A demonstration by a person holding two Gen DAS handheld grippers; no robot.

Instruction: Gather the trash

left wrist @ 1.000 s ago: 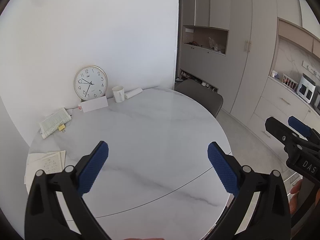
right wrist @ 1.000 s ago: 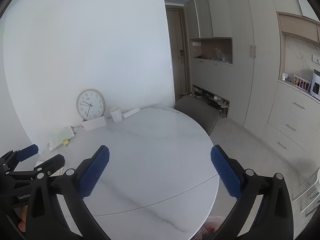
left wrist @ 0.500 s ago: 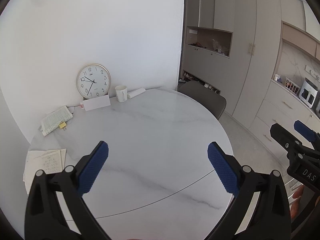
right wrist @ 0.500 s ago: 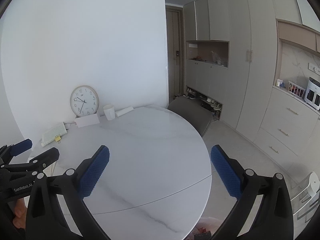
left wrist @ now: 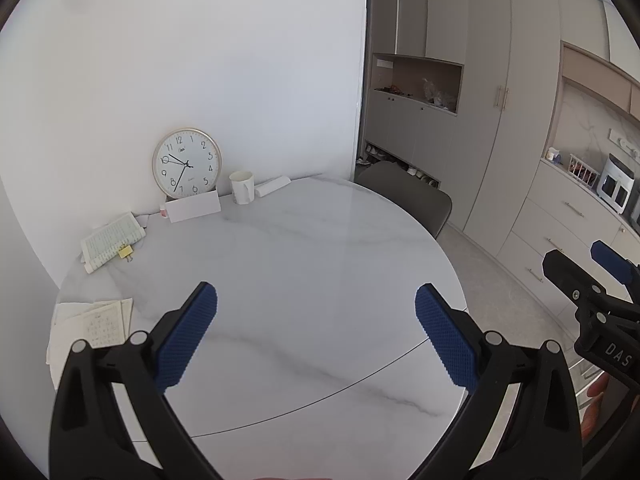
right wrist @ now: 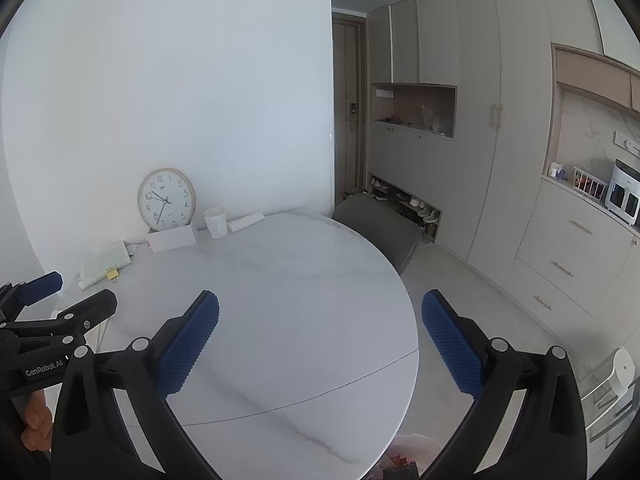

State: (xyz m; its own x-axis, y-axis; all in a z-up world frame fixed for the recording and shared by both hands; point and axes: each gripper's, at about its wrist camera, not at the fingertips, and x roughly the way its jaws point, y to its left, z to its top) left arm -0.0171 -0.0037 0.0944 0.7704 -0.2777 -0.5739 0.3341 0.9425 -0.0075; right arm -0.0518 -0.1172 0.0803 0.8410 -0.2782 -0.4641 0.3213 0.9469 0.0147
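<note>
- Swung slightly right since a second ago: clock (left wrist: 186,163) nearer frame centre.
- Left tongs (left wrist: 316,336) spread wide, empty, over the table (left wrist: 304,264).
- Right tongs (right wrist: 320,340) likewise wide, holding nothing.

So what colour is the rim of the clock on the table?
Pale gold around a white face; the clock shows best in the left wrist view.

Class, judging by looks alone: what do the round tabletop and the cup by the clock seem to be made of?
Tabletop: probably polished marble or a marble-look slab; white with grey veins and a soft sheen. Cup: white and matte, possibly ceramic or paper; too small to tell.
</note>
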